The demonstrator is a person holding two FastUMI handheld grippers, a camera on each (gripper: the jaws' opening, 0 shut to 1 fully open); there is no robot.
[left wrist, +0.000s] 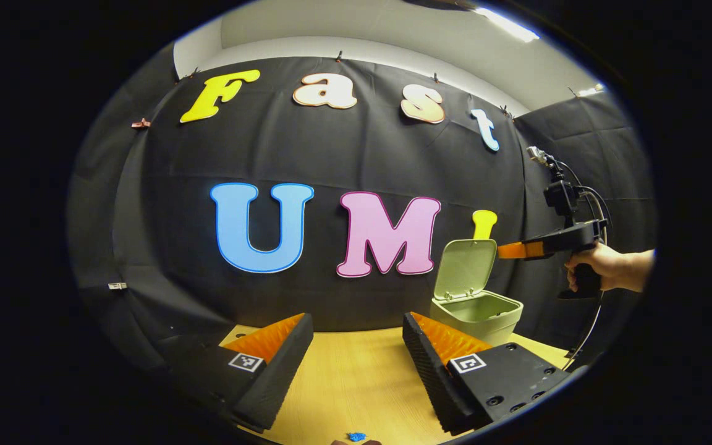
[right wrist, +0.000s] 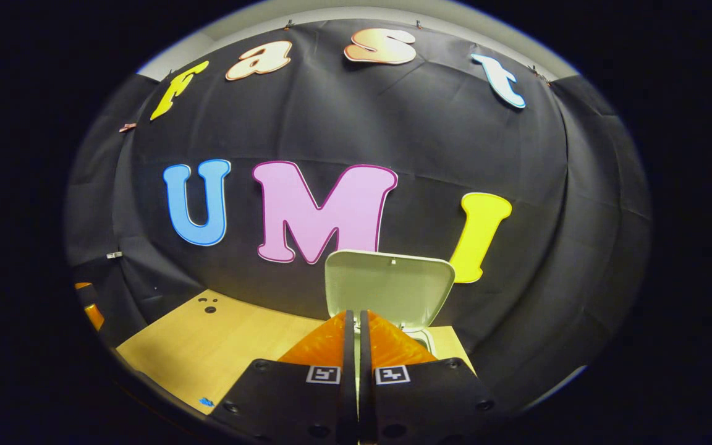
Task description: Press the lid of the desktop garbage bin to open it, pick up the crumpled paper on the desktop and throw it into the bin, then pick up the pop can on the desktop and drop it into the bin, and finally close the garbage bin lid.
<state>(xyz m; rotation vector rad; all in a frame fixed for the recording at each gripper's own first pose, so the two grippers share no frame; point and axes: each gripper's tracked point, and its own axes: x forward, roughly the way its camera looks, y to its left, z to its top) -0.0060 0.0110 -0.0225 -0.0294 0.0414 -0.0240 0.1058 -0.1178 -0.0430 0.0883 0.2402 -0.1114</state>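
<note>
Garbage bin (left wrist: 476,312): pale green, lid (left wrist: 464,269) stood upright, open. Left gripper (left wrist: 356,346): jaws spread wide, empty. Right gripper (right wrist: 356,327): jaws closed together, empty, at the lid.

Wooden table (left wrist: 356,377), green bin (left wrist: 477,315) standing on it
</note>
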